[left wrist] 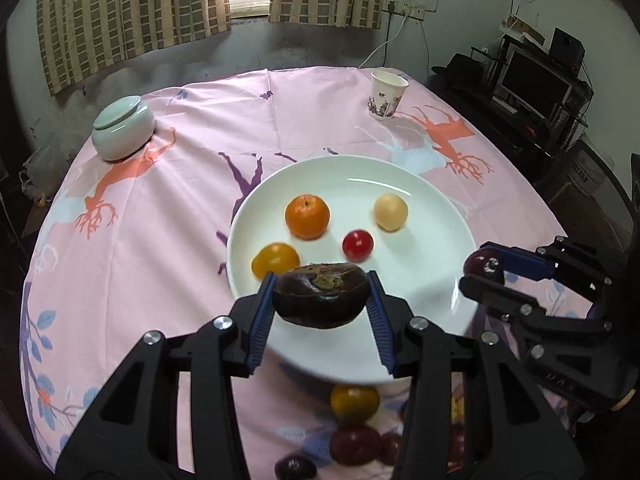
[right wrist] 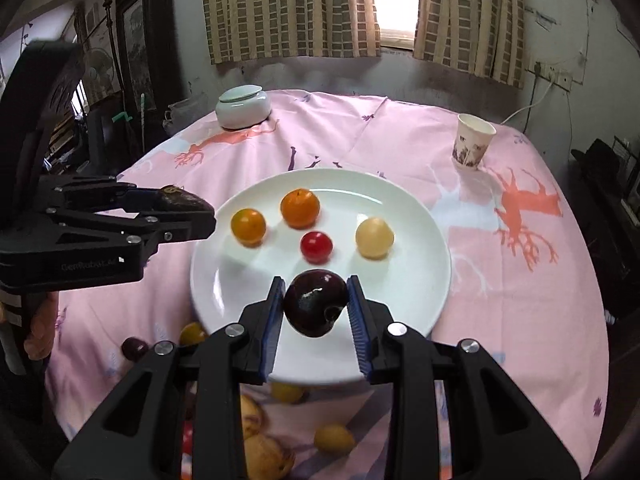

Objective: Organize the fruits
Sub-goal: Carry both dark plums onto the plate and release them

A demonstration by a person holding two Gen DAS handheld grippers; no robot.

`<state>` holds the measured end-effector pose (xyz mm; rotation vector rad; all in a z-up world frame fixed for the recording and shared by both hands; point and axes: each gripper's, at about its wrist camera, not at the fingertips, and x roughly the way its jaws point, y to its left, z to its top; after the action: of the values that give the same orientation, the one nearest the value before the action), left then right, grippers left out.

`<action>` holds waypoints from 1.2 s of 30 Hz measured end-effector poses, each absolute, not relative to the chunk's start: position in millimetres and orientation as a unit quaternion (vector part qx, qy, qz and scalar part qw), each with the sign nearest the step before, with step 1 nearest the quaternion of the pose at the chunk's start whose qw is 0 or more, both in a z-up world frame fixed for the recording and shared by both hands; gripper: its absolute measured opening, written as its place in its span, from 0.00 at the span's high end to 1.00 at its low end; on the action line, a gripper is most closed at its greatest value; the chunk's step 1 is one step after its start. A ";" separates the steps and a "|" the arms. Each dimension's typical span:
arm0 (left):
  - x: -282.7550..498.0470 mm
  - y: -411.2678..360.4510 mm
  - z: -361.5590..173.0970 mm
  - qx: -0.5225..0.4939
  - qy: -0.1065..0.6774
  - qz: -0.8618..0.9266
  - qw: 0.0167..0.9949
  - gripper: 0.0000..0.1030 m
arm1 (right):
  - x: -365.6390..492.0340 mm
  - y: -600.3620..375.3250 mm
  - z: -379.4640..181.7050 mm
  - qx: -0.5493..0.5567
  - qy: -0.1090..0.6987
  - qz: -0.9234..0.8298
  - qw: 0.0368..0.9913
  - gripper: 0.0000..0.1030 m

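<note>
Hovering over the near rim of a white plate (left wrist: 432, 208), the left gripper (left wrist: 322, 300) clamps a dark, flattened chestnut-like fruit (left wrist: 320, 294) between its blue pads, jaws closed to the fruit's width. To its right the right gripper (right wrist: 316, 304) pinches a glossy dark plum (right wrist: 315, 300) above the plate's near edge (right wrist: 400, 344), its jaws likewise shut against the fruit. Both held fruits appear clear of the plate's surface.

Bare white space lies in the plate's near half and along its right side. Farther in sit four fruits, apart from one another: an orange (left wrist: 307, 216), a yellow-orange tomato (left wrist: 275, 260), a small red tomato (left wrist: 357, 245) and a pale yellow fruit (left wrist: 391, 212).

The plate rests on a round table under a pink cloth (left wrist: 160, 240) printed with trees, which drops away at the edge on the left and right. More loose fruit, yellow and dark red (left wrist: 354, 402), lies on the cloth nearer than the plate, partly hidden by the gripper frames.

At the far left stands a lidded pale-green jar (left wrist: 123, 127), at the far right a paper cup (left wrist: 386, 95), both well apart from the plate. Behind, checked curtains (left wrist: 132, 8) flank a bright window; a monitor (left wrist: 536, 84) sits on shelving to the right.
</note>
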<state>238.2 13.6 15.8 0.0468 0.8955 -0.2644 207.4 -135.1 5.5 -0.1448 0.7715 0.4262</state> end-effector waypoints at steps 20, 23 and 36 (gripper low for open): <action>286.2 13.8 10.9 0.012 0.435 -0.105 0.894 0.16 | 251.4 -126.0 -14.8 -0.132 0.369 0.166 0.905 0.39; 253.8 26.8 31.1 0.008 0.408 -0.099 0.908 0.07 | 230.7 -137.5 2.0 -0.122 0.365 0.157 0.910 0.32; 97.7 75.5 -26.0 -0.027 0.416 -0.070 0.906 0.02 | 60.0 -167.6 -7.8 -0.044 0.412 0.189 0.890 0.01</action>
<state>97.7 75.5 -26.0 -0.0559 0.8601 -0.1447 60.0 -167.6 -7.8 -0.0924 0.8555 0.3915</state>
